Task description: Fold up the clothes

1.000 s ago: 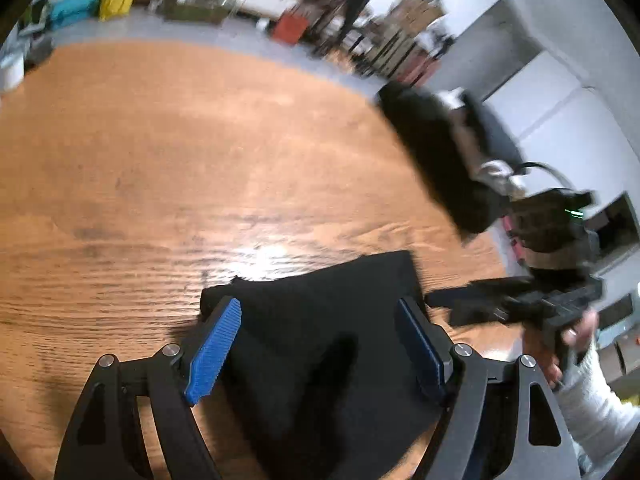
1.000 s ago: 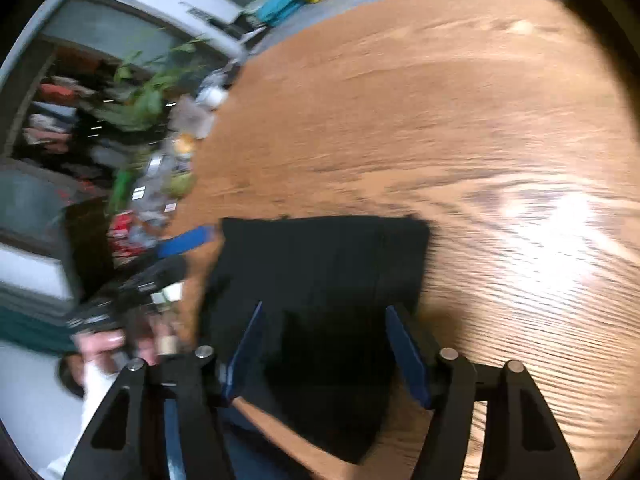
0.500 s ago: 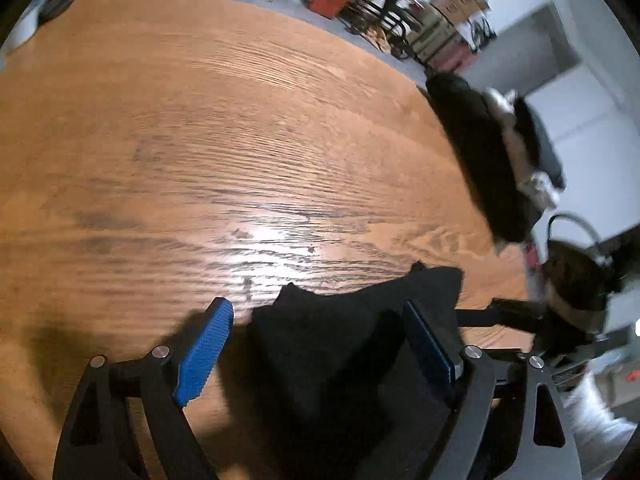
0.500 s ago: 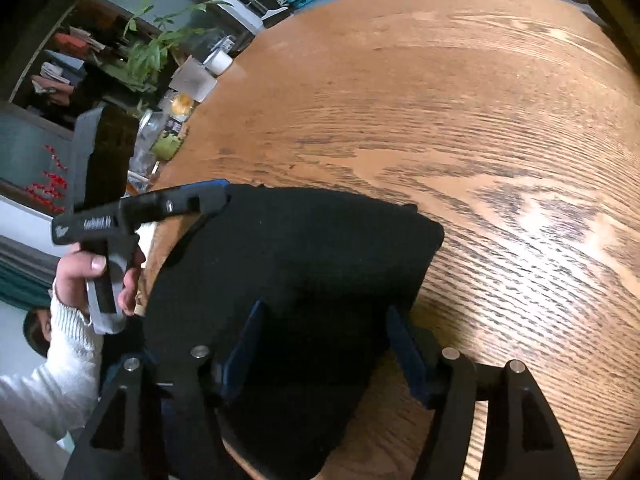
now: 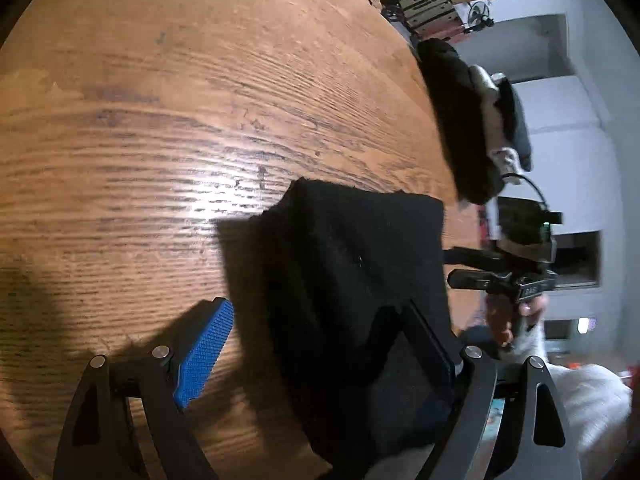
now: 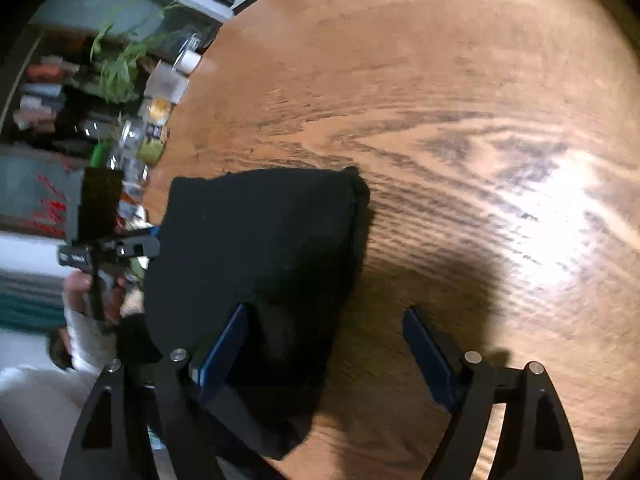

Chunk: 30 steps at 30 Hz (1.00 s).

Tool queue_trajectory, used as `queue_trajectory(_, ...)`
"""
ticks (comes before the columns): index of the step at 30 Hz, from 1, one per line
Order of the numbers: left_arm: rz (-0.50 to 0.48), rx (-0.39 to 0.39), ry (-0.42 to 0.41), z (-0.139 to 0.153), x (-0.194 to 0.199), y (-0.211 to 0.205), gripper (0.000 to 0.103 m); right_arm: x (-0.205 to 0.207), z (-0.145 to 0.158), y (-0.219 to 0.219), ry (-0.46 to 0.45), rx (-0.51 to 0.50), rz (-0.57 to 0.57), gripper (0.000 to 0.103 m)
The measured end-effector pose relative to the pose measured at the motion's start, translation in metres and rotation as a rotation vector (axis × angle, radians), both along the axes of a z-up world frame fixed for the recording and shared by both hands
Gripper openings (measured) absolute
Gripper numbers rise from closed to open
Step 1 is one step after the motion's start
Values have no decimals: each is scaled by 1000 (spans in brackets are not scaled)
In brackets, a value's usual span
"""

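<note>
A folded black garment [image 5: 360, 264] lies on the wooden table [image 5: 160, 128] at its near edge. In the left wrist view my left gripper [image 5: 320, 340] is open over it. The cloth covers the right half of the gap and touches the right finger [image 5: 430, 342], while the blue left pad [image 5: 208, 346] is over bare wood. In the right wrist view my right gripper [image 6: 324, 340] is open. There the garment [image 6: 256, 240] reaches the left finger [image 6: 226, 344], and the right finger [image 6: 426, 346] is over wood. Each view shows the other gripper at the garment's far side, held by a hand.
A pile of dark and pale clothes [image 5: 468, 128] sits at the table's right edge. Beyond the left edge are plants and small jars [image 6: 132, 92]. A white sleeve [image 6: 84, 344] is at the near side. Bare wood [image 6: 440, 120] stretches ahead of the garment.
The garment was centred between each gripper's fingers. Now it sits to the right in the left view and to the left in the right view. Both grippers stay open.
</note>
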State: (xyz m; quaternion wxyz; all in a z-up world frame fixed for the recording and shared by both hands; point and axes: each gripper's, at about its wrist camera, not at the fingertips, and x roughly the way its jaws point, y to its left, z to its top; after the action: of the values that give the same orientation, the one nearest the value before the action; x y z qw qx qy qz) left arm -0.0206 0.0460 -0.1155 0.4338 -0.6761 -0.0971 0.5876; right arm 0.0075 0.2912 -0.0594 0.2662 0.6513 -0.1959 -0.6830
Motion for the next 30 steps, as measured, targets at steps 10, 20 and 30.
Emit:
queue_trajectory(10, -83, 96, -228, -26, 1, 10, 86, 1, -24, -3, -142, -240, 58, 84)
queue_trajectory(20, 11, 136, -315, -36, -26, -6, 86, -2, -37, 23, -240, -317, -24, 79)
queue_trajectory(30, 50, 64, -259, -27, -30, 19, 86, -1, -11, 32, -114, -64, -121, 81)
